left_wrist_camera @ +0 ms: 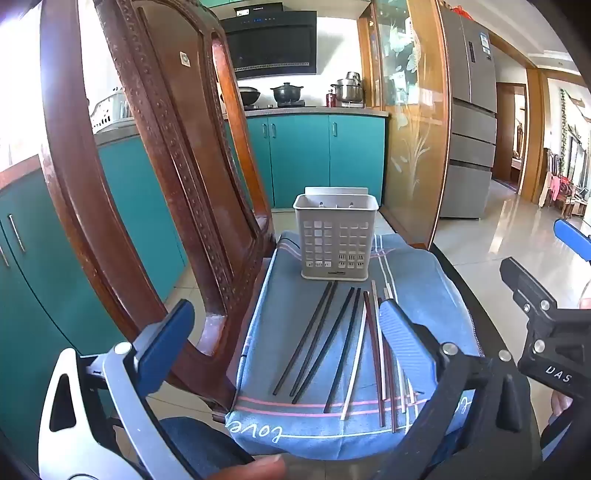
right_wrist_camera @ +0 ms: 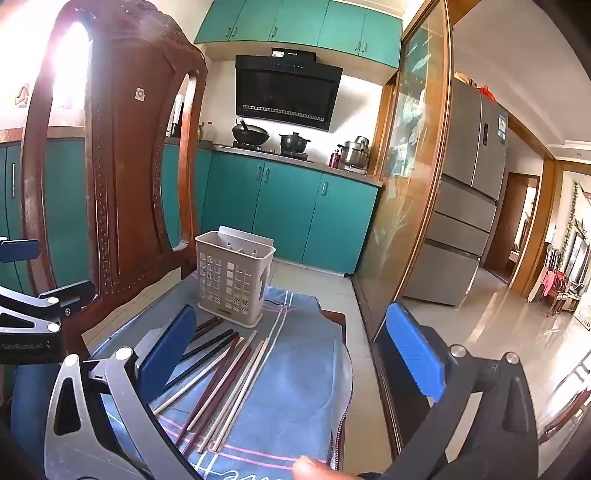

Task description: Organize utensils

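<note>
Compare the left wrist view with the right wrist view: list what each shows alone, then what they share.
Only the left wrist view shows the word "love" stitched on the cloth, and a white dish rack on the counter behind the chair.

Only the right wrist view shows the teal upper cabinets above the range hood.

Both show the empty slotted utensil holder upright on the blue cloth, the chopsticks lying loose before it, the wooden chair back, and each camera's own gripper open wide: left gripper, right gripper.
</note>
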Available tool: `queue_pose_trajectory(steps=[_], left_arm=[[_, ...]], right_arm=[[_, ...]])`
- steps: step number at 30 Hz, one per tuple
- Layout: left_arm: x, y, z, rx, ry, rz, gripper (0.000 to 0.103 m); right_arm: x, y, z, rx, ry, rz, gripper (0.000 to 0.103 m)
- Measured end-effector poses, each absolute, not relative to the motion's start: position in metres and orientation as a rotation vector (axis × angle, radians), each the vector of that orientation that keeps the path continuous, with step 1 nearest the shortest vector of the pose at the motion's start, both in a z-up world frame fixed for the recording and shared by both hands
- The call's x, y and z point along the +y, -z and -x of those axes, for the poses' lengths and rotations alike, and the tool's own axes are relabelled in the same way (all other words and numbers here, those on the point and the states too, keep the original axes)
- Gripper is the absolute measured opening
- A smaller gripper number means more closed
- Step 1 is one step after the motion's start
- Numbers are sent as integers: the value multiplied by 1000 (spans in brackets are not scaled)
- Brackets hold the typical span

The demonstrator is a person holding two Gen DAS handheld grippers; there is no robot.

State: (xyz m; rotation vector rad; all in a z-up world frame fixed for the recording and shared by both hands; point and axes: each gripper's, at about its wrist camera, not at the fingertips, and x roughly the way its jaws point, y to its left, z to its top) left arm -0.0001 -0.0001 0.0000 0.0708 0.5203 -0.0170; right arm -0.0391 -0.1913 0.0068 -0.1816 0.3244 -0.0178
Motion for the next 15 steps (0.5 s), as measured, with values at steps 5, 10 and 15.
queue_pose_trajectory(steps=[5,10,15], left_arm=[[0,0,0,522,18,-72,100],[-1,0,0,518,16,-71,100],[-5,-3,4,510,8,-79,100]], right_arm=[[-193,-6,40,327,12,171,101],[-192,-10,41,329,14,174,101],[-193,-11,47,316,5,167,101]])
